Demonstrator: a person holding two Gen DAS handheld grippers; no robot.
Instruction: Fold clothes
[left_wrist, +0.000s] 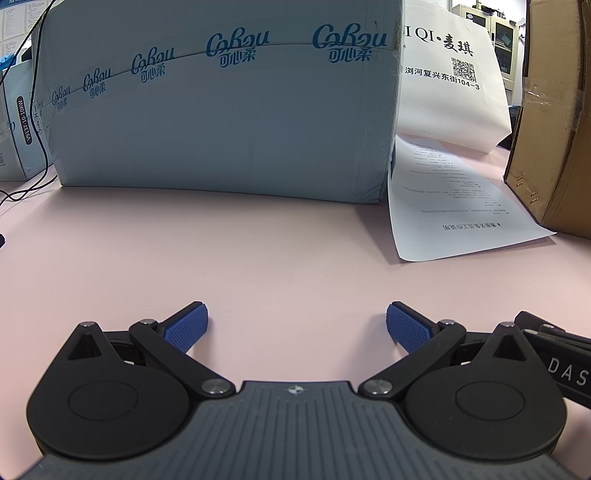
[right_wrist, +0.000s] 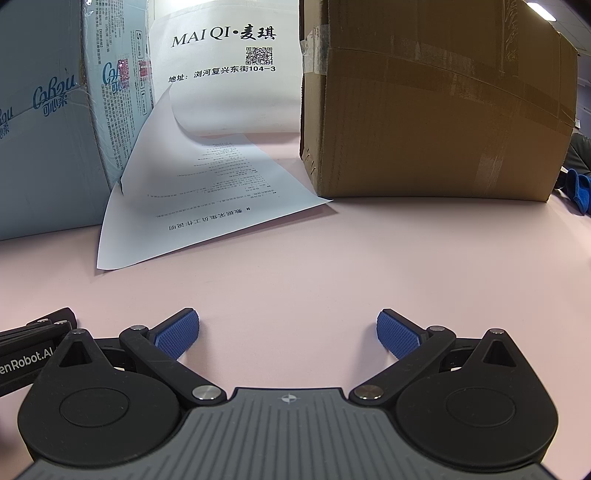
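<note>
No garment shows in either view. My left gripper (left_wrist: 296, 323) is open and empty, its blue pads wide apart just above the pink table (left_wrist: 258, 258). My right gripper (right_wrist: 288, 330) is also open and empty, low over the same pink table (right_wrist: 369, 266). The two grippers sit side by side: part of the right one shows at the right edge of the left wrist view (left_wrist: 554, 354), and part of the left one shows at the left edge of the right wrist view (right_wrist: 33, 350).
A pale blue carton (left_wrist: 221, 110) stands ahead of the left gripper. A printed paper sheet (right_wrist: 207, 206) lies between it and a brown cardboard box (right_wrist: 436, 110). A white bag (right_wrist: 229, 66) stands behind. A black cable (left_wrist: 37, 129) hangs at far left. Blue cloth (right_wrist: 580, 192) sits at far right.
</note>
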